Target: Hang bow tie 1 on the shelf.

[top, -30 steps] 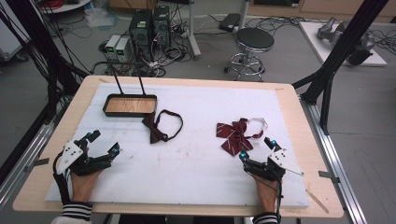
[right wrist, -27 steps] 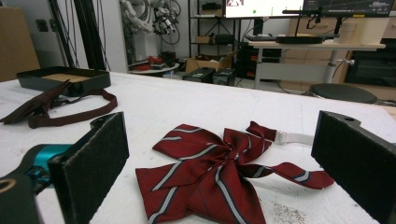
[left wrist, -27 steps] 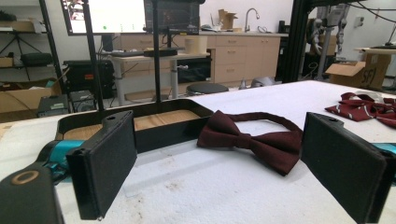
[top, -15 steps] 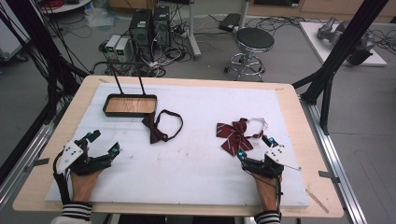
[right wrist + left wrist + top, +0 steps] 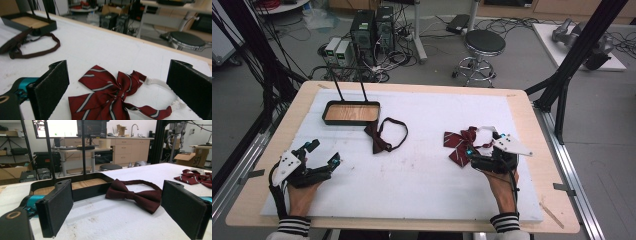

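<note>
- Your right gripper (image 5: 117, 90) gapes wide, empty, around the striped bow tie (image 5: 112, 96) (red with grey stripes, white strap).
- Your left gripper (image 5: 120, 210) also stands wide, empty.

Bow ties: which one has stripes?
The red bow tie at the right claw, with a white strap. The plain maroon one lies beside the tray.

The right gripper (image 5: 484, 150) hides the striped bow (image 5: 460, 145)'s near edge in the high view; the bow's lower tails are cut off in the right gripper view.
</note>
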A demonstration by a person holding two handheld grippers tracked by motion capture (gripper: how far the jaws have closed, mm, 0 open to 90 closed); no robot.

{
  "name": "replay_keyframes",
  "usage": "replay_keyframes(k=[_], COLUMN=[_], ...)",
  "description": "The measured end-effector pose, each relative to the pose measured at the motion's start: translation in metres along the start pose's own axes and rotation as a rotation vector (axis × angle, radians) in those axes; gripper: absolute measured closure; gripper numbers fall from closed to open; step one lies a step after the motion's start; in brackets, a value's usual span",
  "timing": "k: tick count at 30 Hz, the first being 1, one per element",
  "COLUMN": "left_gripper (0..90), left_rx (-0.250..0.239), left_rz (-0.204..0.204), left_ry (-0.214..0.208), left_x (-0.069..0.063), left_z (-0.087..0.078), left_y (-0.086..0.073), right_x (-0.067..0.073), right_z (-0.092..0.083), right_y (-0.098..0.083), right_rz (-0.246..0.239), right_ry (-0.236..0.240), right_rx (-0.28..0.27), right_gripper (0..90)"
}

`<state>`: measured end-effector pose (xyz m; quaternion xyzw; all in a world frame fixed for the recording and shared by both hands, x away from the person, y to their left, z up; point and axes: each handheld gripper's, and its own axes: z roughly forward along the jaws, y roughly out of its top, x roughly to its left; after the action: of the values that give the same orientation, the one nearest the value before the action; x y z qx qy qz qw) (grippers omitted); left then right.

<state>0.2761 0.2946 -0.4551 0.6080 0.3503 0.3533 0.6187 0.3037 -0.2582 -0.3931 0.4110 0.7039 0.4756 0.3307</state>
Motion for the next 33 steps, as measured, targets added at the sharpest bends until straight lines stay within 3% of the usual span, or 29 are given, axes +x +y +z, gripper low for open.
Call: replay_keyframes(k=[7, 11, 20, 26, 27, 33], left_gripper=[11.4, 11.4, 11.3, 11.3, 11.3, 11.3], left_rx=[0.0, 0.001, -0.002, -0.002, -0.002, -0.002], left_rz=[0.0, 0.001, -0.002, -0.003, -0.003, -0.005], left_ry=[0.0, 0.0, 0.002, 0.003, 0.003, 0.003], left_x=[0.0, 0.0, 0.0, 0.0, 0.0, 0.0], left_z=[0.0, 0.0, 0.0, 0.0, 0.0, 0.0], left_y=[0.0, 0.0, 0.0, 0.0, 0.0, 0.0], right_x=[-0.009, -0.015, -0.015, -0.017, -0.018, -0.018], right_z=[0.011, 0.021, 0.037, 0.049, 0.053, 0.064], right_y=[0.015, 0.023, 0.03, 0.031, 0.03, 0.028], right_rz=[-0.024, -0.04, -0.095, -0.084, -0.077, -0.065], right_ry=[0.008, 0.003, 0.012, 0.021, 0.024, 0.027], right_rx=[0.117, 0.229, 0.344, 0.426, 0.462, 0.53], right_gripper=[3.4, 3.4, 5.3, 5.3, 5.3, 6.7])
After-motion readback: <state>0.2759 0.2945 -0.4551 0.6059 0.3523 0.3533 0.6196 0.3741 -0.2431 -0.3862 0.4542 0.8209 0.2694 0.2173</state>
